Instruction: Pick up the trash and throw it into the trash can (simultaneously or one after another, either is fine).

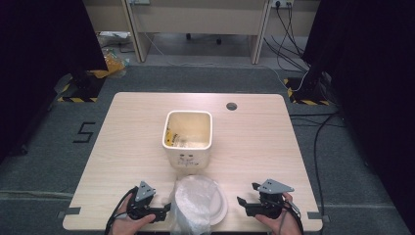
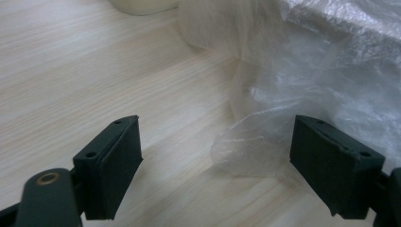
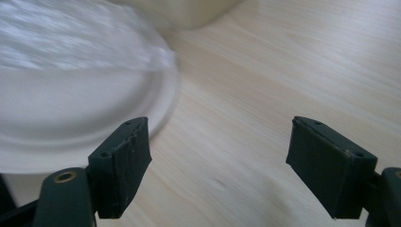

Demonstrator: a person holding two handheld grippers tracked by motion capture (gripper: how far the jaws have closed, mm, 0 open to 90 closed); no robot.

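While both hands sit at the bottom edge of the high view, the left gripper (image 1: 165,211) at lower left has its jaws wide apart and holds nothing; in its own view a loose flap of the bag (image 2: 255,146) lies on the table (image 2: 94,71) between the jaws, nearer the right-hand one. At bottom centre of the high view the clear bag (image 1: 192,203) lies crumpled over a white plate (image 1: 221,208). Above it, mid-frame, stands a cream bin (image 1: 188,134). At lower right the right gripper (image 1: 248,195) is also wide open and empty; in its own view the plate (image 3: 71,123) rim sits just behind the left-hand jaw.
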